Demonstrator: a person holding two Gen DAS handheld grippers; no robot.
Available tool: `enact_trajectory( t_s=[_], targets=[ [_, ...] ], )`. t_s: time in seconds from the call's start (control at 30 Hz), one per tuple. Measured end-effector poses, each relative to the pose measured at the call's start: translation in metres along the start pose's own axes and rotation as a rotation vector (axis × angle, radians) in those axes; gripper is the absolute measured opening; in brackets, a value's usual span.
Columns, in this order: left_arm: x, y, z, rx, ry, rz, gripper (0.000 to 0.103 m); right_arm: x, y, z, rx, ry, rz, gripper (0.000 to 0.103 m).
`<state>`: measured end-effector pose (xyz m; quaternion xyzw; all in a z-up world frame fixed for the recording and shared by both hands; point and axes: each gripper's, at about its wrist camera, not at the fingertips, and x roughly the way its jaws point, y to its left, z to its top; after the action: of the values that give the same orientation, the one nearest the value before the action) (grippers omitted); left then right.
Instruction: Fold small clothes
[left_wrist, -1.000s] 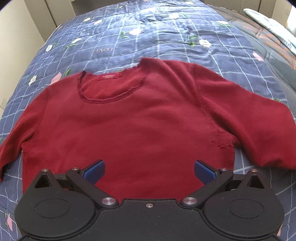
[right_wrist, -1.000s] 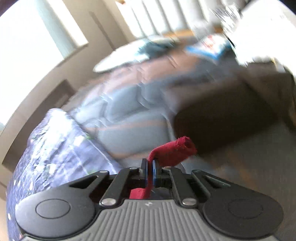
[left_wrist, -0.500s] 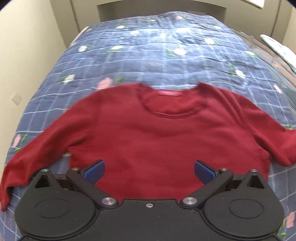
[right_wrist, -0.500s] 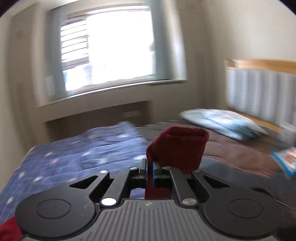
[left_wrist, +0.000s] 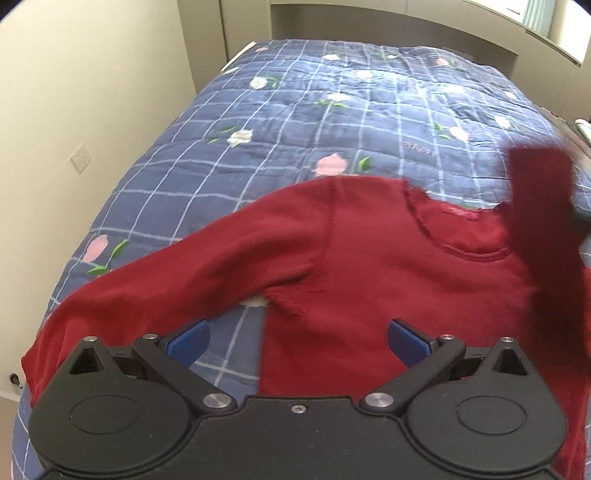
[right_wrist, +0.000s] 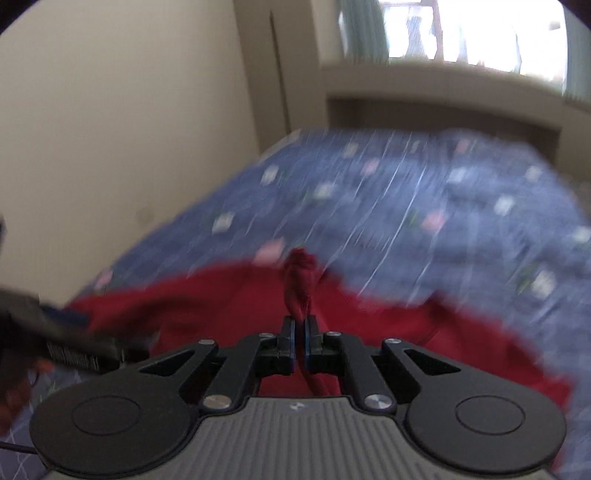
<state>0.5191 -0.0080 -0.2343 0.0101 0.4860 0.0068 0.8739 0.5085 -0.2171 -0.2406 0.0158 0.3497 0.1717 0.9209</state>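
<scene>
The bed (left_wrist: 332, 122) in front of you is covered by a blue checked quilt (left_wrist: 388, 110) with flower patches, and a cream wall (left_wrist: 92, 92) runs along its left edge. Your red sweater (left_wrist: 369, 266) lies flat across the near end of the bed, neckline toward the far end, with its left sleeve (left_wrist: 166, 280) stretched out to the bed's left edge. Its right sleeve (left_wrist: 539, 206) is lifted off the quilt and hangs over the right side of the sweater's body.

Your left gripper (left_wrist: 298, 341) hovers over the sweater's lower left side, its jaws wide apart and holding nothing; one blue pad (left_wrist: 188, 339) sits above bare quilt, the other above red fabric.

Your right gripper (right_wrist: 299, 343) has its jaws pressed together on the sleeve's cuff (right_wrist: 300, 280), which bunches up just past the fingertips. That view is blurred.
</scene>
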Motion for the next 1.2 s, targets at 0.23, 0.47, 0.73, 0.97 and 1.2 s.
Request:
enact_trajectory(
  t_s=[0.23,0.47,0.73,0.97,1.2],
  targets=[
    [0.016,0.017,-0.012,-0.016,0.019,-0.006,0.102,0.029,0.024,-0.042,0.014,0.096,0.006,0.007],
    [0.023,0.02,-0.008,-0.081,0.022,-0.068,0.102,-0.003,0.02,-0.059,0.073,0.086,-0.033,0.073],
    [0.041,-0.012,-0.007,-0.04,0.047,-0.1,0.102,-0.086,-0.032,-0.101,0.286,0.05,-0.413,0.097],
    [0.07,-0.047,-0.019,0.041,0.128,-0.022,0.102,-0.12,-0.1,-0.151,0.409,0.126,-0.734,0.091],
    [0.082,-0.055,-0.028,0.02,0.152,0.012,0.103,-0.099,-0.115,-0.149,0.348,0.054,-0.607,0.08]
  ],
)
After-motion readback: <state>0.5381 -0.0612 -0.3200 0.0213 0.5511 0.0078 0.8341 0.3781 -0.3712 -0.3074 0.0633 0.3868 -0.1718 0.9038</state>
